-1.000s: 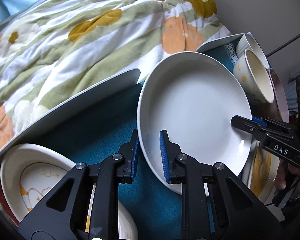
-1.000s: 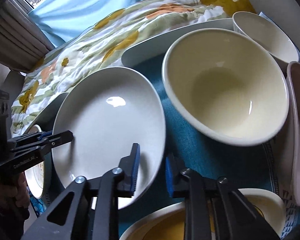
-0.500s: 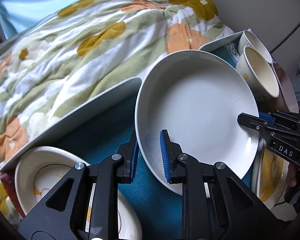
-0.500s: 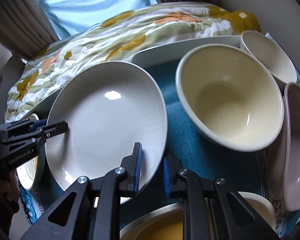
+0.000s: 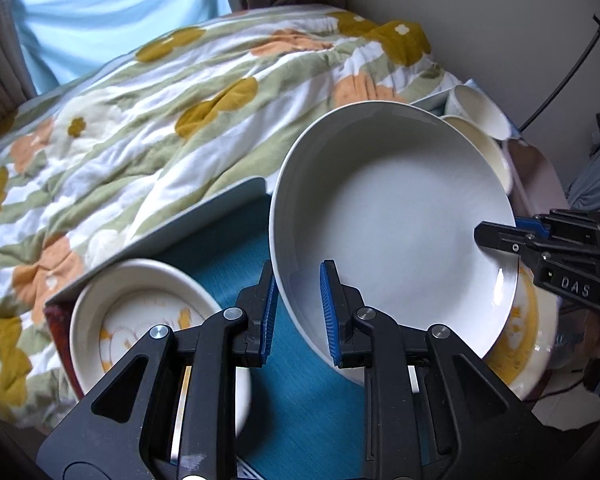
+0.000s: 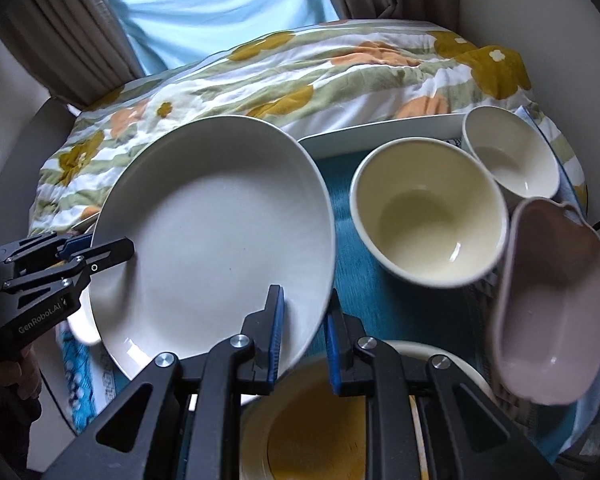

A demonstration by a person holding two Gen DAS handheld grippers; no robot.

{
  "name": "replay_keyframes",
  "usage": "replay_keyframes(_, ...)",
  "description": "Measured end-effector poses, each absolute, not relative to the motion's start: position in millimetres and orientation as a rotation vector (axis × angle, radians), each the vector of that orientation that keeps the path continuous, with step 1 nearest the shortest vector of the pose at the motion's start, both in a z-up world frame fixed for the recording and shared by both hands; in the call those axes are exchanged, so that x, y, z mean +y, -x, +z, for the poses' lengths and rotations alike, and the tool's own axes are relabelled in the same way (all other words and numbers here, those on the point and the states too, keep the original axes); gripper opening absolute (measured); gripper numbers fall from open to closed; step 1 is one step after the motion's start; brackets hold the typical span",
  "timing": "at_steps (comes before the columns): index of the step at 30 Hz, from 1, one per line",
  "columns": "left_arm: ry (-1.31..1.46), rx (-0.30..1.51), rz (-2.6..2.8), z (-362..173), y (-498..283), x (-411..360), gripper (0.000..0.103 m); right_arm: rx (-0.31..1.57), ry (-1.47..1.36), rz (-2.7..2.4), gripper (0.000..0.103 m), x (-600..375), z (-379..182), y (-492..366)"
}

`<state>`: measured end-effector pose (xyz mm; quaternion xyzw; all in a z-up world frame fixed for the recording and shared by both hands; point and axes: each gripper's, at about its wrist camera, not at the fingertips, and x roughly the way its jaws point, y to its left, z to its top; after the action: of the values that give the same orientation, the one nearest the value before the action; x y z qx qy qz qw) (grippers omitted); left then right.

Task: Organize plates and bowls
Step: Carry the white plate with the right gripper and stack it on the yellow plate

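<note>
Quilt (image 5: 180,120): flowered, in green, orange and mustard; it fills the ground behind the dishes.
Tray (image 6: 380,140): white rim, teal liner; it carries the dishes.
White plate (image 5: 392,216): tilted above the tray, gripped on two opposite rims.
Yellow-centred plate (image 6: 316,432): flat on the tray, just under my right claw.
Patterned plate (image 5: 140,312): flat at the tray's left end.
Cream bowl (image 6: 428,208): upright, right of the white plate.
Pink dish (image 6: 552,300): tilted at the right edge.
Small bowl (image 6: 512,152): behind the cream bowl.
My left claw (image 5: 299,308): clamped on the white plate's near rim.
My right claw (image 6: 303,340): clamped on its opposite rim.
</note>
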<state>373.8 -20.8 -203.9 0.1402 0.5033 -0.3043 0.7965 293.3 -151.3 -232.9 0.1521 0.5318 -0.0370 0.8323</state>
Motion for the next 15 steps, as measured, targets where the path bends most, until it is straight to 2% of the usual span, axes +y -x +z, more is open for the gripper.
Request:
replay_keyframes(8, -0.28, 1.087, -0.614, -189.9, -289.4, -35.2, 0.019, 1.139, -0.265, -0.009, 0.017, -169.0, -216.6, -233.5)
replay_keyframes(15, -0.205, 1.147, -0.511, -206.5, -204.4, -60.7, 0.018, 1.196, -0.243, 0.087, 0.018, -202.6, -231.8, -173.2)
